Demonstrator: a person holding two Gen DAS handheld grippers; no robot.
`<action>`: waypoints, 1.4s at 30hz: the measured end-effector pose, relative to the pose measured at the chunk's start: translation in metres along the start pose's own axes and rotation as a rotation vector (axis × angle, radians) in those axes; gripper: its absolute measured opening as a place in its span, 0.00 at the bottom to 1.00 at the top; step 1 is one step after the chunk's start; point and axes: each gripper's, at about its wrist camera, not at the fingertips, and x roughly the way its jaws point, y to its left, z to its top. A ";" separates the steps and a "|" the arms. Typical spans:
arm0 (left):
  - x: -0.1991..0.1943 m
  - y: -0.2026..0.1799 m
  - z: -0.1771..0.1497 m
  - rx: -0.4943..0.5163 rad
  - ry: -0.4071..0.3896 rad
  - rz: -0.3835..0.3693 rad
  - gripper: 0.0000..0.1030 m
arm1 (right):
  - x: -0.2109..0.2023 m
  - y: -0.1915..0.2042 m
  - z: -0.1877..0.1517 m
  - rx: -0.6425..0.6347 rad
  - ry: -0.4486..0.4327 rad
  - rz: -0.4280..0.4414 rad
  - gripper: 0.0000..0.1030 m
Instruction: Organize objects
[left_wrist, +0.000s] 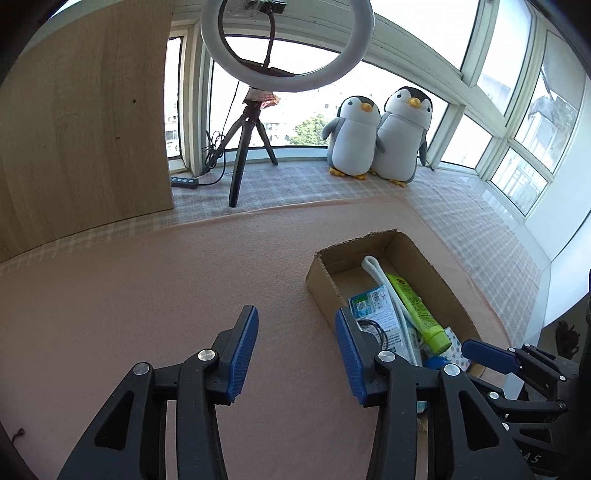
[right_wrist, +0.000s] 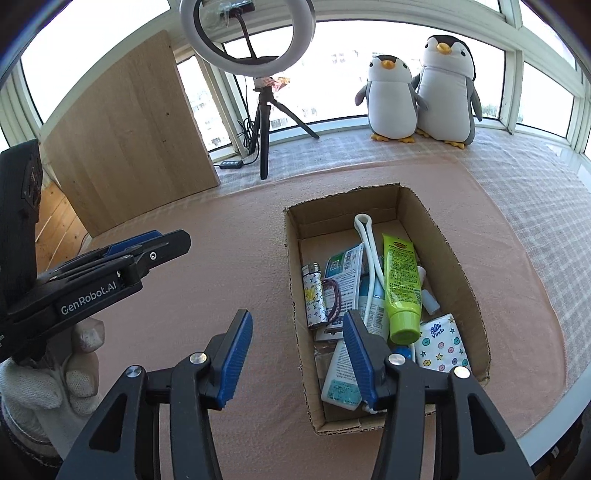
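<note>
An open cardboard box (right_wrist: 458, 266) (left_wrist: 436, 277) sits on the pink mat. Inside lie a green tube (right_wrist: 400, 288) (left_wrist: 421, 310), a white looped cable (right_wrist: 365, 236), a patterned lighter (right_wrist: 314, 299), a tissue pack (right_wrist: 441, 345), printed sachets (right_wrist: 343, 266) and a white bottle (right_wrist: 338, 376). My right gripper (right_wrist: 297, 360) hovers open over the box's near left wall, holding nothing. My left gripper (left_wrist: 297, 352) is open and empty above bare mat, left of the box. In the right wrist view the left gripper (right_wrist: 147, 243) shows at the left edge.
Two plush penguins (right_wrist: 421, 92) stand on the checked window-ledge cloth. A ring light on a tripod (right_wrist: 262, 122) and a wooden board (right_wrist: 125, 140) stand at the back left. A gloved hand (right_wrist: 48, 380) holds the left tool. The table's edge curves along the right.
</note>
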 end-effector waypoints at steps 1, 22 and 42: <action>-0.008 0.006 -0.003 -0.003 -0.005 0.009 0.49 | -0.001 0.007 0.000 -0.007 -0.003 0.005 0.46; -0.130 0.108 -0.066 -0.112 -0.068 0.170 0.71 | -0.020 0.128 -0.012 -0.133 -0.070 0.047 0.78; -0.177 0.144 -0.107 -0.175 -0.079 0.273 0.83 | -0.024 0.179 -0.036 -0.203 -0.072 0.060 0.78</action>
